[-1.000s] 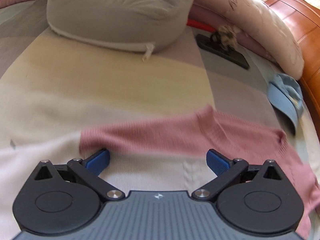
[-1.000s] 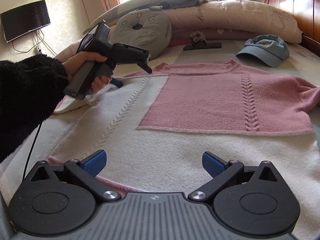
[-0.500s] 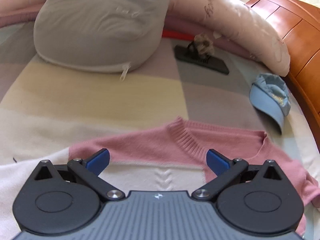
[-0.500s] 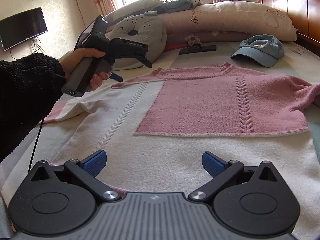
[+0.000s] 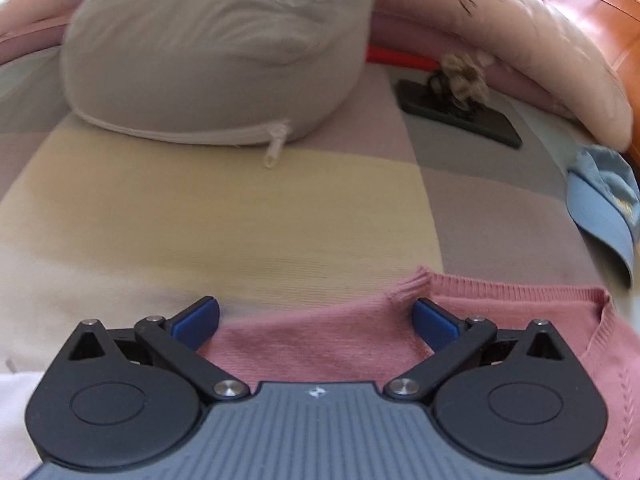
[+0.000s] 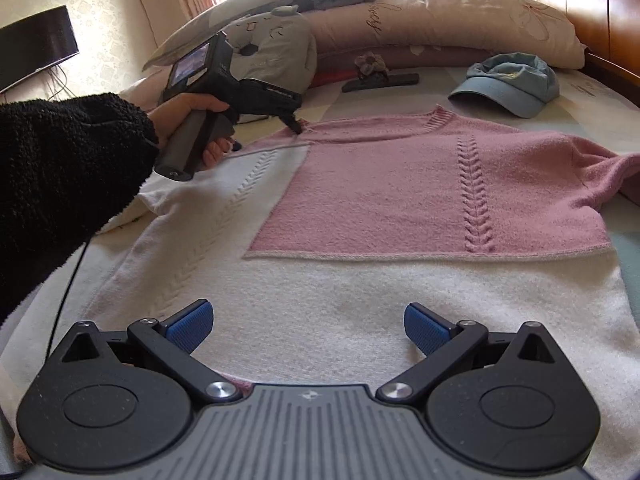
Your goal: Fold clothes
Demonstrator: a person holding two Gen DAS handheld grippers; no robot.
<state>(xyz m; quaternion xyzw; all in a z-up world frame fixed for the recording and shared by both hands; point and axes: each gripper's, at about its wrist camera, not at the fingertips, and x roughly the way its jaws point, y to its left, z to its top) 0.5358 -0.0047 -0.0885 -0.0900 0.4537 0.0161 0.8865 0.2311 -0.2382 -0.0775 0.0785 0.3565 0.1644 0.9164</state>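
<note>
Our sweater (image 6: 400,200) lies spread flat on the bed (image 5: 240,208), no fold showing; left tongs (image 5: 316,316) spread at its shoulder, right tongs (image 6: 308,324) spread over the hem.

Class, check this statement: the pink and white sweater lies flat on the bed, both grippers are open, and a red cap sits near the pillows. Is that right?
Not quite: the cap is blue, not red, as the right wrist view shows. The rest stands: the sweater lies flat on the bed, and the left gripper and right gripper are both open.
</note>
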